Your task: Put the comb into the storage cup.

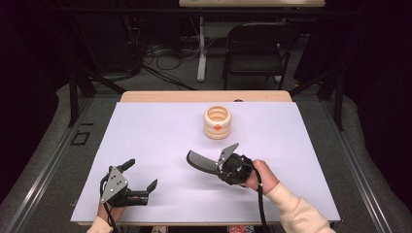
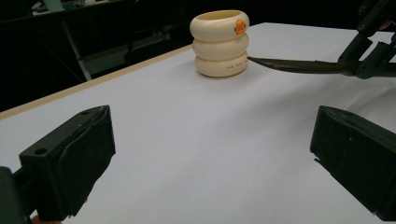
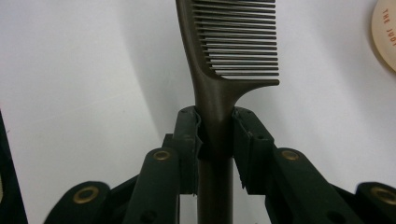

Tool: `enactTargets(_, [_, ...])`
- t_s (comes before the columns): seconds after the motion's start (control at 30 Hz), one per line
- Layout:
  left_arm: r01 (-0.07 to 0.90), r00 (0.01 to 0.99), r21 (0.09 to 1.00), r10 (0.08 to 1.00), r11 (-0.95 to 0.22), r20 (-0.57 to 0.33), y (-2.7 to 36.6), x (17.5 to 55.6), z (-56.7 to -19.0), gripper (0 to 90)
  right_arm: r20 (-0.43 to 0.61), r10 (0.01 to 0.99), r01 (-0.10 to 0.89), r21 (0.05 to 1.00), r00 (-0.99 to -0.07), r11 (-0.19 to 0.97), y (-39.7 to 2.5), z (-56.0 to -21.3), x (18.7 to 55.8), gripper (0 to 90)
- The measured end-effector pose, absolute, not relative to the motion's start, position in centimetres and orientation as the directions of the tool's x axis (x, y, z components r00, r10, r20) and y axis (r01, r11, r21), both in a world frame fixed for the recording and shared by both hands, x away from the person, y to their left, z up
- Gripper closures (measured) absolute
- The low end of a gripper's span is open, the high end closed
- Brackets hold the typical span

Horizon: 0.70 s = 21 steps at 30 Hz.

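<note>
The right claw (image 3: 215, 133) is closed on the handle of a dark comb (image 3: 233, 51). In the right gripper view both jaws press against the handle from either side, just behind the point where the toothed section begins. The comb extends straight ahead of this claw, with its teeth pointing to the right of the spine in that view. In the high view the right claw (image 1: 219, 165) is held by the person's right hand (image 1: 260, 175), and the comb (image 1: 200, 161) projects from it toward the left claw's side, above the worktop (image 1: 160, 131).

The left claw (image 1: 141, 175) is wide open and holds nothing. In the left gripper view its two jaws stand well apart, with bare worktop (image 2: 187, 140) between them.

A cream holder made of three stacked rings (image 1: 218, 122) stands upright on the worktop, beyond the right claw and well ahead of the left claw. It carries a small orange mark (image 2: 240, 26) on its upper ring. In the left gripper view the comb tip (image 2: 254, 60) lies just beside the lower rings of the holder (image 2: 219, 44); contact cannot be determined. The edge of the holder (image 3: 385, 35) appears ahead and to the right of the right claw.
</note>
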<state>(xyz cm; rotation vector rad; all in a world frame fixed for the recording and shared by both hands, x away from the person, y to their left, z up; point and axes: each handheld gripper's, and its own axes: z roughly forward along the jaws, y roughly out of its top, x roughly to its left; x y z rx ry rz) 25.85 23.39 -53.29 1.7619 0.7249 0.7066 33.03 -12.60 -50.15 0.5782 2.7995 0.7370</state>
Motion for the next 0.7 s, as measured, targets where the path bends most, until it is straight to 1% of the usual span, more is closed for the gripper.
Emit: enactTargets(0.7, [0.133, 0.640, 0.956, 0.759, -0.262, 0.119, 23.4, 25.8, -53.3, 0.0, -0.083, 0.452, 0.332, 0.565, -0.888, 0.755, -14.0, -49.4, 33.0, 72.1])
